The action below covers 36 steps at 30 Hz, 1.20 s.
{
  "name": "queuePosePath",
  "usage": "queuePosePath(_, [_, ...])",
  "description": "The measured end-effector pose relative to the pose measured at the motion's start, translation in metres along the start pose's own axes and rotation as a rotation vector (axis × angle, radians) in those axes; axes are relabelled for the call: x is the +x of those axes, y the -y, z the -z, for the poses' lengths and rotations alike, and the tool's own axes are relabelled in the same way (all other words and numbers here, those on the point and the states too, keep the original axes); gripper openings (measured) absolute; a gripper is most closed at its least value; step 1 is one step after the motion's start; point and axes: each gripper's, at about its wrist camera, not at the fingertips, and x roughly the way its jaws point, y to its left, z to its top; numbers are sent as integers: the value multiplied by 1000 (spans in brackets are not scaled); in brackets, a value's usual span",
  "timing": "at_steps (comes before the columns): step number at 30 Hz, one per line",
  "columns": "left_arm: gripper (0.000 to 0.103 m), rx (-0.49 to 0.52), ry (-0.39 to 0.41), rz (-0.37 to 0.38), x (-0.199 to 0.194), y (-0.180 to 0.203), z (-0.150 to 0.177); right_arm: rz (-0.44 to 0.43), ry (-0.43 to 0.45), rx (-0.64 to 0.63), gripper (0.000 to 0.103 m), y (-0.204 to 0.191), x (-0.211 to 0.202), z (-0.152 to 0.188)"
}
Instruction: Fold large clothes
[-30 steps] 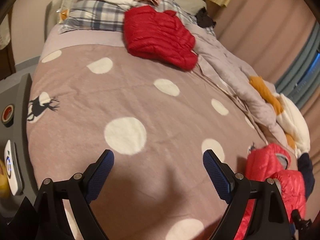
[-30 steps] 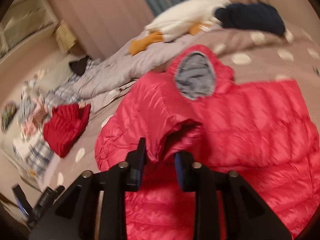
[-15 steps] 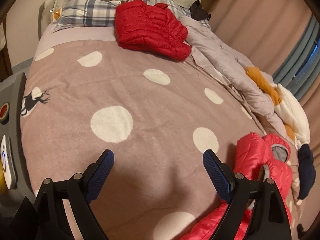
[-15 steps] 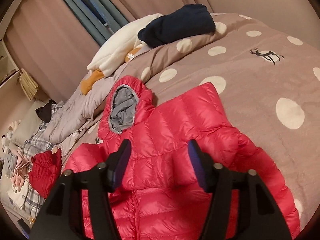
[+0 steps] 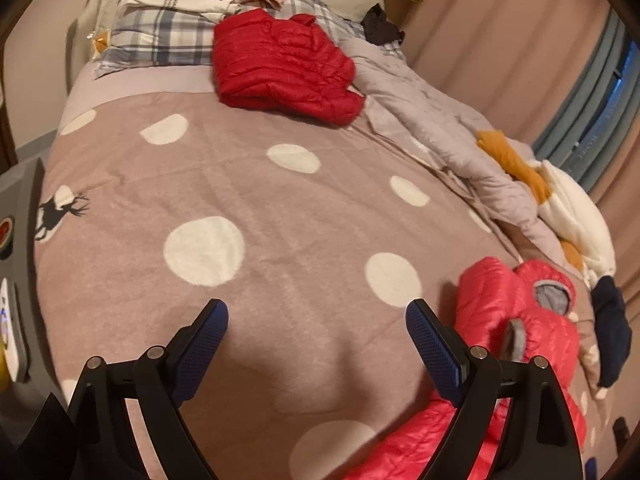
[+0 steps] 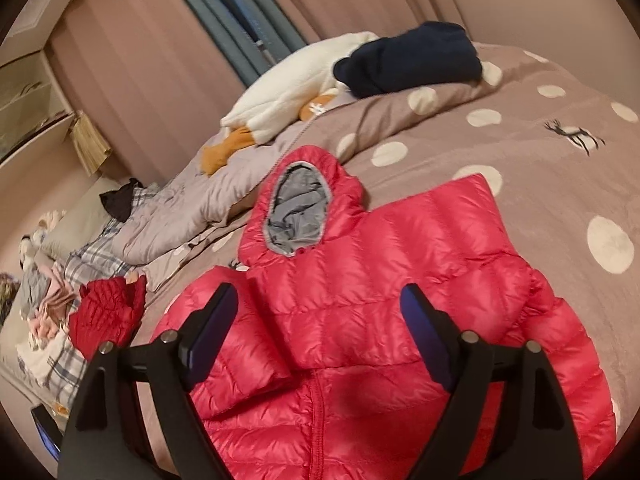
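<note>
On dotted fleece blanket [image 6: 560, 184] | quilted glossy red hooded jacket [image 6: 400, 280] | right claw [image 6: 320, 320] opening, apparently empty | left claw [image 5: 316, 336] wide

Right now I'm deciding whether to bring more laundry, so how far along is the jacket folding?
Done: one dark red jacket lies folded near the pillows. In hand: the hooded pink-red jacket lies spread, one sleeve laid across its front; the right gripper is opening above it, gripping nothing, and the left gripper hangs open. Left: its remaining folds.
</note>
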Motion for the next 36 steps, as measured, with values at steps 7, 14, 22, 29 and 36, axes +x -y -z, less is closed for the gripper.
queuePosePath(7, [90, 28, -8, -8, 3, 14, 5, -140, -102, -125, 100, -50, 30, 28])
queuePosePath(14, [90, 16, 13, -33, 5, 11, 1, -214, -207, -364, 101, -123, 79, 80])
queuePosePath(22, [90, 24, 13, -54, 7, 4, -2, -129, -194, -229, 26, -93, 98, 65])
queuePosePath(29, [90, -13, -35, -13, 9, 7, 3, -117, -111, 67, 32, -12, 58, 19])
queuePosePath(36, [90, 47, -49, 42, 3, 30, 12, 147, -38, 264, 32, 87, 21, -2])
